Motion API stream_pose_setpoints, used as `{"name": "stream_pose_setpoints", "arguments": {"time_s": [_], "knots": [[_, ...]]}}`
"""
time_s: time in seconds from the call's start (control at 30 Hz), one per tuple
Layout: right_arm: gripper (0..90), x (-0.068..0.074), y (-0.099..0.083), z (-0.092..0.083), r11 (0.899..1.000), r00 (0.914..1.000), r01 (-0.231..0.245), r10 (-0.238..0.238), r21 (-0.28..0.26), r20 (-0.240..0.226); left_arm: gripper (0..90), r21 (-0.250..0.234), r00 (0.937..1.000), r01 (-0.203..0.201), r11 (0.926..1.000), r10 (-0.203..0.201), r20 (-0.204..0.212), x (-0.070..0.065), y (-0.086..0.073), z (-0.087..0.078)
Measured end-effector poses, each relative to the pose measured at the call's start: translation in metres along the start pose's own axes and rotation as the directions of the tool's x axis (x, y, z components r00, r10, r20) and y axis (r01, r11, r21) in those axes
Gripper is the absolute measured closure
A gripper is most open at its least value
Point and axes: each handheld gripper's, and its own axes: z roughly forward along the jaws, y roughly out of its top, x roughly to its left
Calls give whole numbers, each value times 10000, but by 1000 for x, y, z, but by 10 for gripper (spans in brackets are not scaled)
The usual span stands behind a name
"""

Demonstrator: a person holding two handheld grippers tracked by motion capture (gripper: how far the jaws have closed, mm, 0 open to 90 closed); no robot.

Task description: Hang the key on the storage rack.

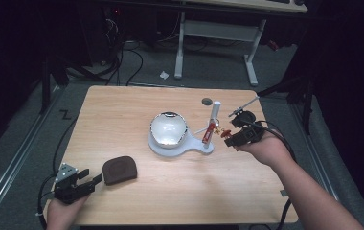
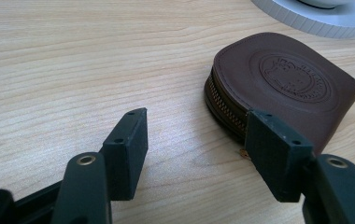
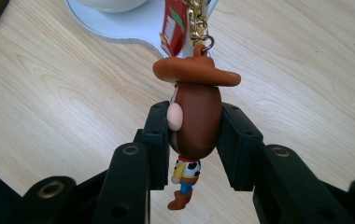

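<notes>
Tabletop (image 1: 122,110) of pale wood grain, rounded corners, standing on grey floor in a dark room with cables and a white desk frame behind. Brown leather zip pouch (image 2: 283,84), embossed round seal, lies near the front left corner, just beside the left tongs (image 2: 196,144), which gape wide and hold nothing. White plastic stand (image 1: 189,146) with a glossy dome sits mid-tabletop. Right tongs (image 3: 192,140), near the right edge, are clamped on a cowboy figurine keychain (image 3: 196,112), gold chain leading to the stand's post.

Sits on a wooden counter (image 1: 137,103); grey carpet floor (image 1: 27,143) around, black cables (image 1: 122,57) trailing, white desk frame (image 1: 216,31) beyond, crumpled paper scrap (image 1: 164,74) near.
</notes>
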Motion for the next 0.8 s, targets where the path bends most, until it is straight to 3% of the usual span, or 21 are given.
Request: {"name": "stream_pose_setpoints", "arguments": {"time_s": [0.5,0.8], "knots": [[665,-3,-1,36,9991,9990,-208,193,-377,-394,398,-3,10000,23,10000,-23,-1,1,0,0],[668,-4,-3,45,9985,9981,-345,322,-429,-532,398,39,10000,22,10000,-22,0,1,0,1]]}}
